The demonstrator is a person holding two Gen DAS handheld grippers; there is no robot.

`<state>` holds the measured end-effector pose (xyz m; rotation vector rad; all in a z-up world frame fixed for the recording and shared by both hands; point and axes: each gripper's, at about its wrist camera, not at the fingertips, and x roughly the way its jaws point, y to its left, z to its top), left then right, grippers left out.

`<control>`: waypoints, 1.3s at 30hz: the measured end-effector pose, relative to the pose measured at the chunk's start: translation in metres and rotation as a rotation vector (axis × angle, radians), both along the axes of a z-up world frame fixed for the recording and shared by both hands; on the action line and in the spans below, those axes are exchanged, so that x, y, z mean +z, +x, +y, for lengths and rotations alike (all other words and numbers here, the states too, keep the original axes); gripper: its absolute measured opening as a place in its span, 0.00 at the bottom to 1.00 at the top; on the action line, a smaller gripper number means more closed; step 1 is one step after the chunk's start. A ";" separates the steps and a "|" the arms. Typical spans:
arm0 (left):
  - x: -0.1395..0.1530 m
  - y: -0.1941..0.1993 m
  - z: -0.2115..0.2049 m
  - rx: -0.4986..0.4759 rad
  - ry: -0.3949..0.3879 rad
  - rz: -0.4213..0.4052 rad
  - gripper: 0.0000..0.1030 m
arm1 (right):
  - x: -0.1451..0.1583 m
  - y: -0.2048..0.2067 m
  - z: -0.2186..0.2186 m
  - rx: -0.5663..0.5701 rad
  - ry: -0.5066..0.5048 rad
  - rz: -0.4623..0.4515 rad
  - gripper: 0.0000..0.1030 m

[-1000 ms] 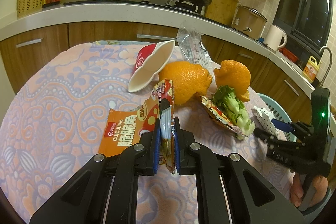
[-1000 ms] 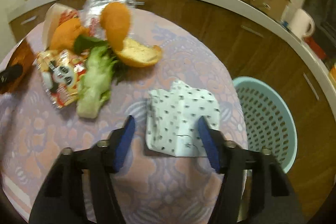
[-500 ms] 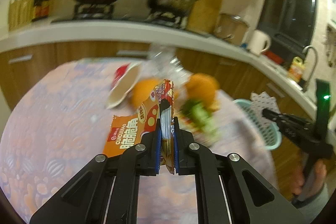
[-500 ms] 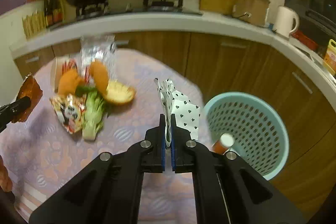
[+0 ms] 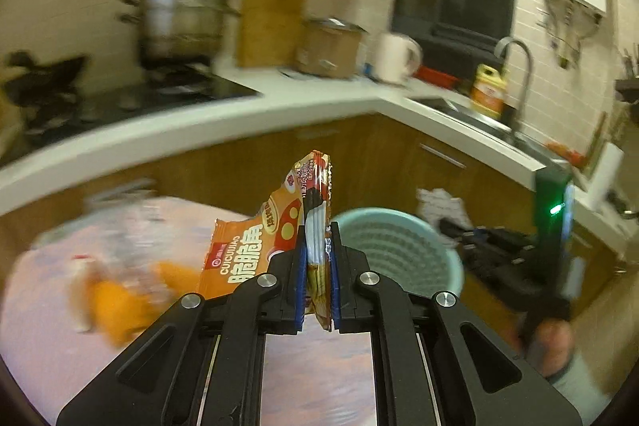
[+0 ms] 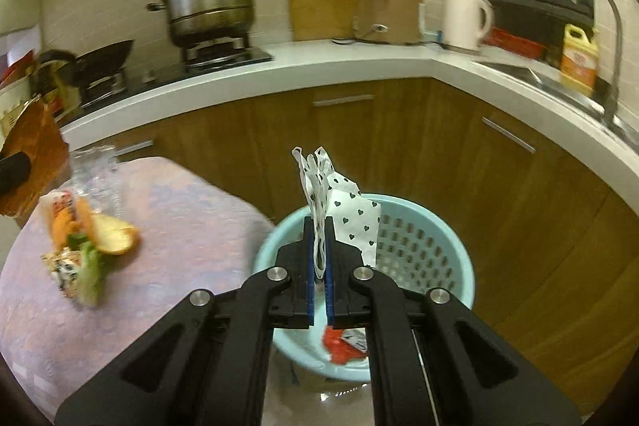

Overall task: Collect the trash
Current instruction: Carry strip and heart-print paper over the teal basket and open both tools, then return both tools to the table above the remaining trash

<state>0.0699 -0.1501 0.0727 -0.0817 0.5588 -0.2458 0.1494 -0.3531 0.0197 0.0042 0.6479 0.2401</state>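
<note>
While clamping wrappers, both grippers near basket (image 6: 459, 258), seemingly.

Basket (image 6: 447, 250) mouth open from above; cabinet fronts (image 6: 399, 146) close behind; table edge (image 6: 223, 202) beside.

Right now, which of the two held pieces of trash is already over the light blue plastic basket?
The white paper with black hearts, pinched by the right gripper, hangs over the basket. The orange snack wrapper in the left gripper is short of it.
</note>
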 end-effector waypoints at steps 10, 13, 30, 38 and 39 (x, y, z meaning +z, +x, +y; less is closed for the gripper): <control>-0.047 0.085 -0.078 -0.150 -0.037 0.156 0.08 | -0.056 0.050 -0.048 -0.084 0.131 0.207 0.02; -0.062 0.104 -0.089 -0.162 -0.038 0.187 0.08 | -0.065 0.059 -0.047 -0.077 0.112 0.250 0.02; -0.095 0.120 -0.074 -0.120 -0.057 0.261 0.49 | -0.085 0.066 -0.055 -0.103 0.127 0.335 0.22; -0.065 0.060 -0.034 -0.053 -0.059 0.141 0.57 | -0.045 0.040 -0.028 -0.049 0.131 0.241 0.49; -0.060 0.049 -0.026 -0.037 -0.059 0.124 0.57 | -0.039 0.035 -0.020 -0.033 0.133 0.223 0.49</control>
